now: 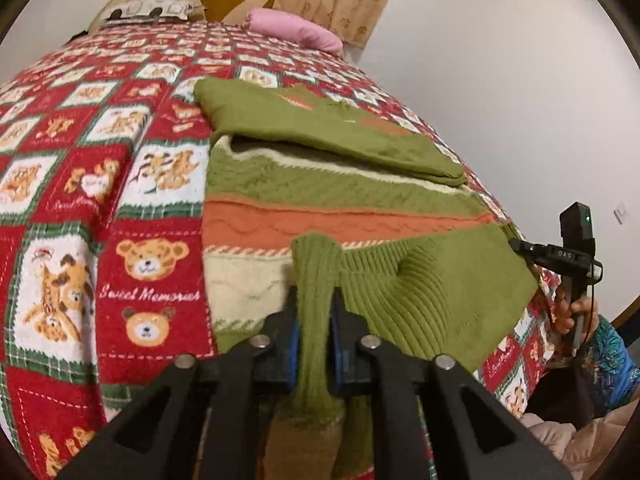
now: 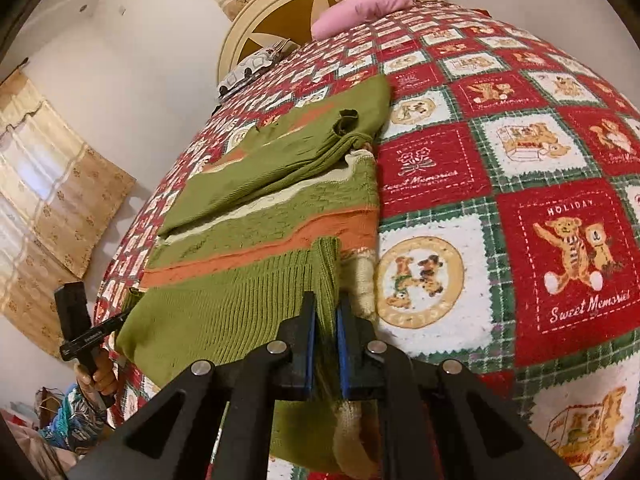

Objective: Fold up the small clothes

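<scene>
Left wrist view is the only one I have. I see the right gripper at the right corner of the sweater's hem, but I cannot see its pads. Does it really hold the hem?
Observer: Yes. In the right wrist view the right gripper pinches the green ribbed hem between its blue pads.
Operator: Is anything else in that grip?
Observer: A cream knit part hangs just under the jaws, beside the green. I cannot tell whether it is pinched too.
Operator: How does my gripper look from there?
Observer: The left gripper meets the hem's other corner with its tip.
</scene>
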A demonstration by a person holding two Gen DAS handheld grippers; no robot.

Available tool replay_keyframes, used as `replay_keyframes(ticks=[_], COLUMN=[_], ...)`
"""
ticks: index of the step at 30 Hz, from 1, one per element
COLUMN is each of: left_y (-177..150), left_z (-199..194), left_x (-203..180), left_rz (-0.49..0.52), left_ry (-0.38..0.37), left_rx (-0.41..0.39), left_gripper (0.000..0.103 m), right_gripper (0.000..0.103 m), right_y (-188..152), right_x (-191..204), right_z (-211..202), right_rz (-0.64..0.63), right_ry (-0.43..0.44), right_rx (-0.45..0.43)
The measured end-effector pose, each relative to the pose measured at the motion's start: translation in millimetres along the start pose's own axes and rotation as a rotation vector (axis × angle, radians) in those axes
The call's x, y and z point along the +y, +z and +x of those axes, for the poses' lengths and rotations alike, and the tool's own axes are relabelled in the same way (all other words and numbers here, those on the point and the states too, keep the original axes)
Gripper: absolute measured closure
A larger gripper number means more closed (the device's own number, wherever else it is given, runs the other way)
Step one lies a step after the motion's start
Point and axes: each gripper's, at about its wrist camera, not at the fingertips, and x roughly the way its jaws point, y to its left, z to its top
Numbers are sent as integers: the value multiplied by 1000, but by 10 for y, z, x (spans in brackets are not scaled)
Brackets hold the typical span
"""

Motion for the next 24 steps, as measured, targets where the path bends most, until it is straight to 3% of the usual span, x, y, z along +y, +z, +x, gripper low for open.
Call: replay_keyframes(ticks=[2, 3, 4, 5, 6, 9, 10, 11, 12, 17, 24], left_y=[28, 32, 41, 47, 42, 32, 28, 23, 16, -3, 367], left_z=[5, 4, 5, 12, 28, 73, 80, 90, 96, -22, -308], left_x=[-23, -38, -70, -101, -120, -139, -140, -131, -113, -66, -49], left_rz=[-10, -13, -12, -6, 0, 14, 16, 13, 7, -29, -66], left_ry=[-38, -50, -52, -39, -25, 6, 11, 16, 28, 54, 59], left_rx=[1, -3, -13, -26, -33, -51, -49, -39, -32, -45, -141], left_gripper=[52, 44, 31, 26, 26, 38, 57, 79, 88, 92, 92], right_gripper=[73, 66, 50, 41, 41, 42, 55, 77, 83, 92, 95], right_y=[30, 46, 50, 19, 1, -35, -57, -71, -82, -82, 258], right_x=[48, 93, 155, 223, 246, 351, 411, 436, 430, 583, 881], right_z=[-4, -13, -28, -31, -3, 108, 146, 170, 183, 73, -408], right_rz=[-7, -21, -53, -84, -108, -193, -245, -275, -280, -333, -327], right_ry=[18, 27, 22, 3, -17, -108, -167, -195, -196, -262, -171], right_rx=[10, 5, -4, -8, -6, 13, 8, 16, 35, 12, -172])
